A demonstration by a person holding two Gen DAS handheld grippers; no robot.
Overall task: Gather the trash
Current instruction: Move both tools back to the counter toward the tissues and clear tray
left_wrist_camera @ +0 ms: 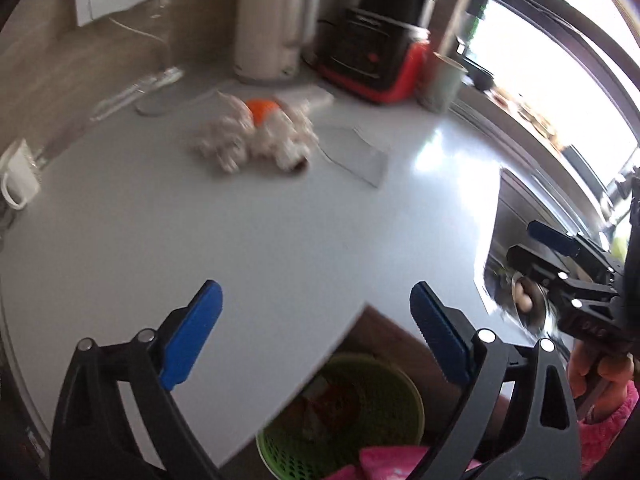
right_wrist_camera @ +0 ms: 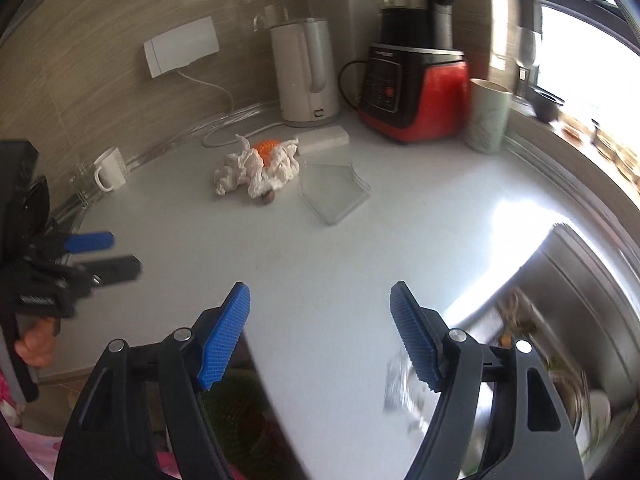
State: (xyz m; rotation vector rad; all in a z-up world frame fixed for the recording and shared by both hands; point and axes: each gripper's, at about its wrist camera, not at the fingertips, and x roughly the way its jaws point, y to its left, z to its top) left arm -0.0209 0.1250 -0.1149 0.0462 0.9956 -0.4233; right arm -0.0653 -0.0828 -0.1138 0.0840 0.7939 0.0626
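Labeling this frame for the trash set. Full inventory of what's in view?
crumpled tissues: one heap, white, mid counter
foam net: 1, orange, in the heap
clear tray: 1, right of heap
kettle: 1, white, by the wall
blender: 1, red-black, beside kettle
cup: 1, pale green, beside blender
mug: 1, white, left
basket: 1, green, below counter edge
sink: 1, steel, right
left gripper: blue pads, open, empty
right gripper: blue pads, open, empty

The left gripper (left_wrist_camera: 316, 312) and right gripper (right_wrist_camera: 320, 316) are showing black frames, silver rivets and blue ribbed pads (right_wrist_camera: 226, 334). The person is wearing a pink knitted sleeve (left_wrist_camera: 608, 420).
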